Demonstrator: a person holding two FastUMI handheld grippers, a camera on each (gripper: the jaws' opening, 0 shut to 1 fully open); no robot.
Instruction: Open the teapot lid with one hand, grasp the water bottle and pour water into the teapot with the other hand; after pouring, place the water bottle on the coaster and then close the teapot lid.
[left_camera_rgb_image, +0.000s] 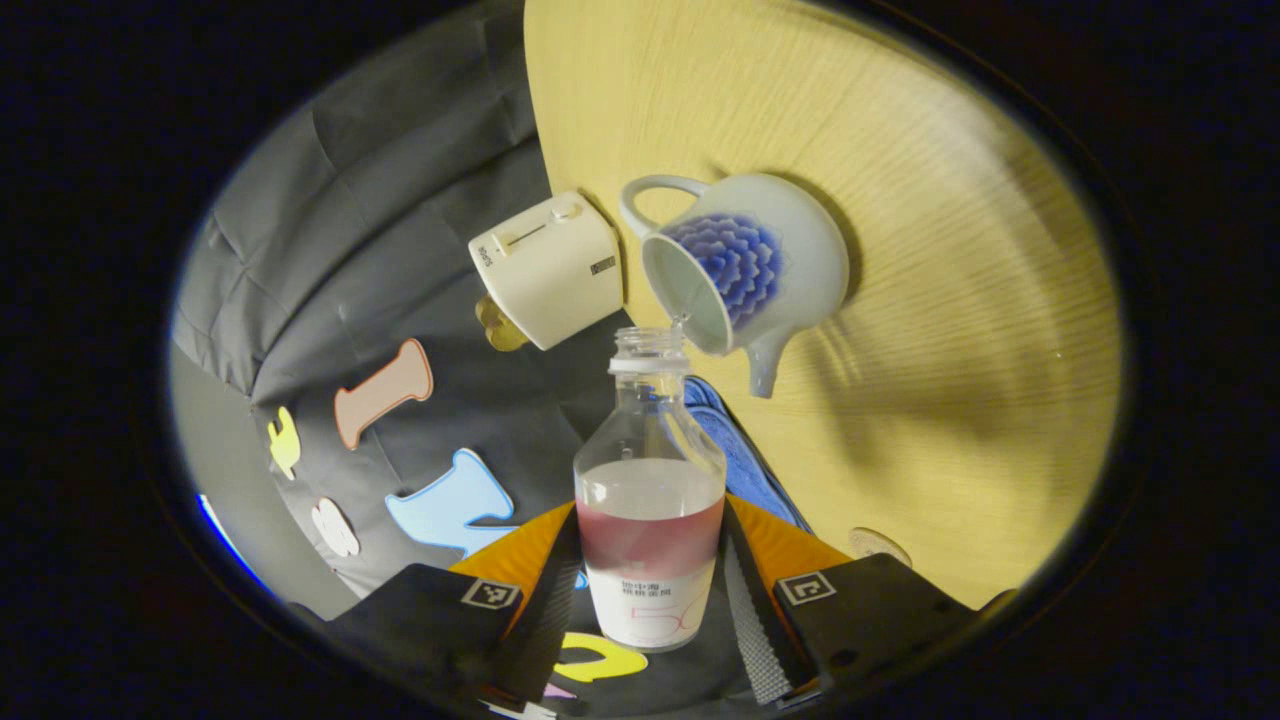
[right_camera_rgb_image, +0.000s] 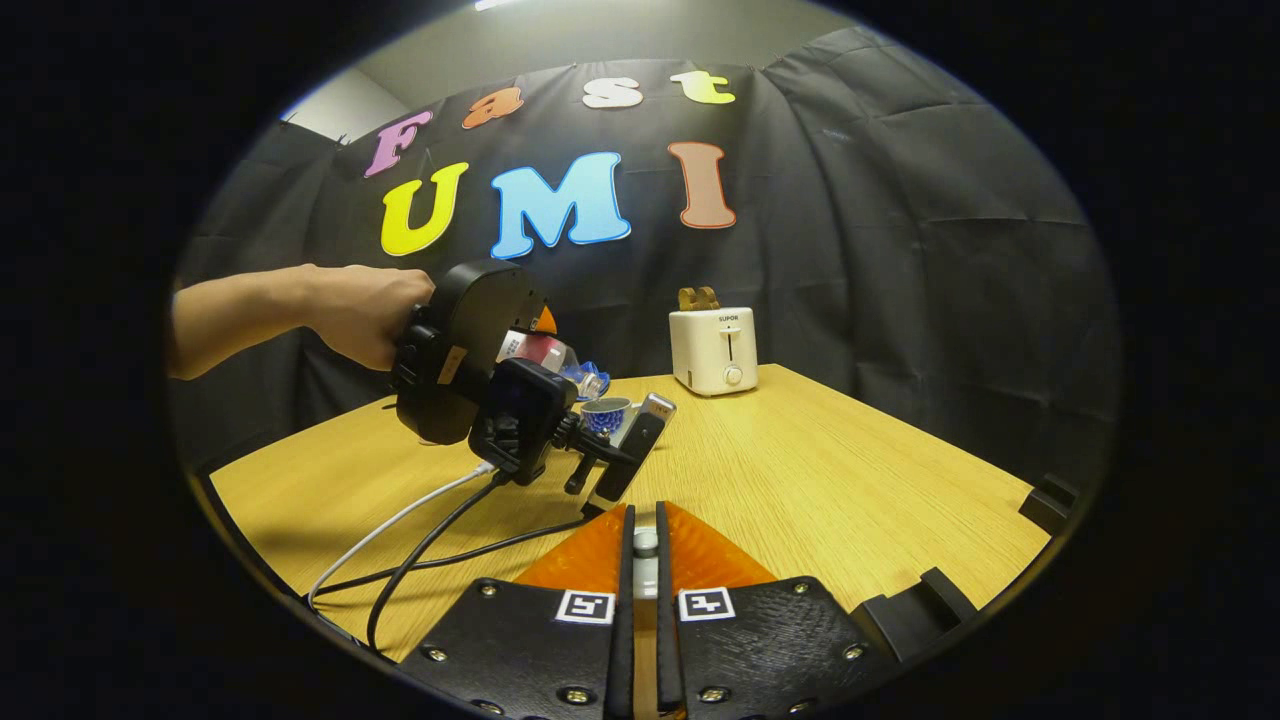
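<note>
Holding item: water bottle (left_camera_rgb_image: 650, 480), clear plastic, cap off, a pink band and a white label round its lower body. The label carries small print and a large pink figure, not transcribed. It is roughly half full.

Position: tipped mouth-first toward the teapot (left_camera_rgb_image: 790, 260), neck just at the rim of the pot's open top, with a thin stream of water (left_camera_rgb_image: 682, 318) running between the two.

Teapot: pale glazed ceramic, blue petal pattern on the side, loop handle, short spout, lid off. It stands on the wooden table (left_camera_rgb_image: 950, 300), beside a cream toaster (left_camera_rgb_image: 550, 270) that bears a short line of printed wording on its face.

Left gripper (left_camera_rgb_image: 650, 515): jaws parted to the bottle's width, both fingers pressed against the label. A hand (right_camera_rgb_image: 360, 315) carries it, seen in the right gripper view.

Right gripper (right_camera_rgb_image: 641, 515): jaws drawn to a narrow slit above the table, well apart from the pot. A small pale piece (right_camera_rgb_image: 646, 543) sits in the slit, perhaps the lid's knob; whether it is gripped cannot be told.

Also present: blue cloth (left_camera_rgb_image: 740, 450) behind the bottle; round tan disc (left_camera_rgb_image: 880, 545) near the table edge.
</note>
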